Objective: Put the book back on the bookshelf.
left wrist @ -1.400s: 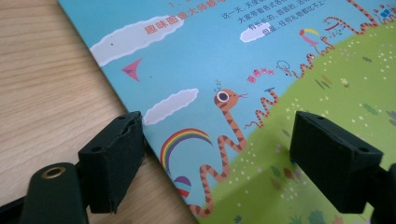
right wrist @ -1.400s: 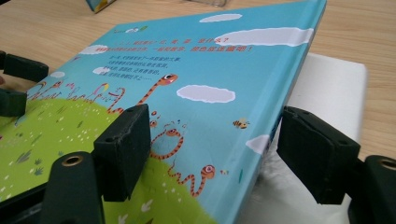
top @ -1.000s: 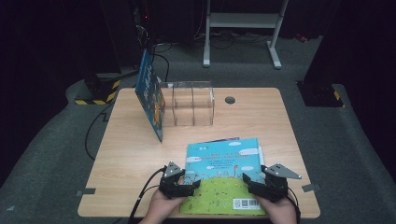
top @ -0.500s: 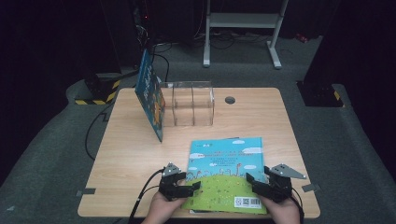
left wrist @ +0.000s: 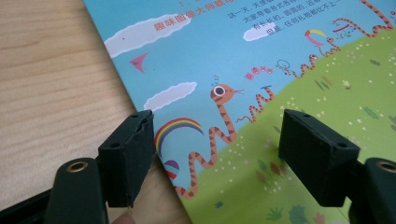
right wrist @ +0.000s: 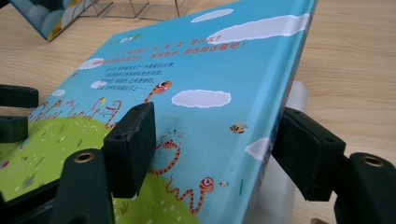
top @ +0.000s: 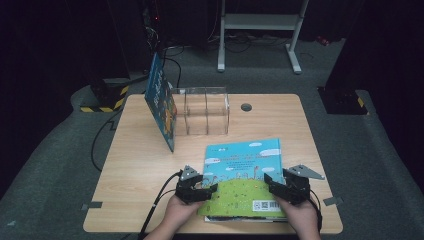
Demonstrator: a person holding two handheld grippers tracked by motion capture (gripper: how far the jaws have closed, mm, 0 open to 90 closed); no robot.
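While both hands rest at the near edge of the worktop [top: 135, 165], I note the picture book [top: 244, 175] lying flat close to that edge, back cover up: blue sky, white clouds, green hill, striped snakes, a barcode near its near right corner.

Left hand-held gripper [top: 200, 187]: at the book's left edge. In the left gripper view [left wrist: 217, 154] its jaws have just been closing, with the book's edge between them; one jaw sits over bare wood just beside the edge, the other over the green of the cover. Gap visible on both sides, pads not pressing, nothing held.

Right hand-held gripper [top: 280, 186]: at the book's right edge. In the right gripper view [right wrist: 215, 144] its jaws have also just been closing, straddling the edge; one jaw lies over the cover, the other just outside the spine side. Whether the pads touch, I cannot tell for sure; they look slightly clear.

Farther back: a clear acrylic divider rack [top: 205, 112] with a second book [top: 161, 102] leaning against its left side, well apart from the flat book.
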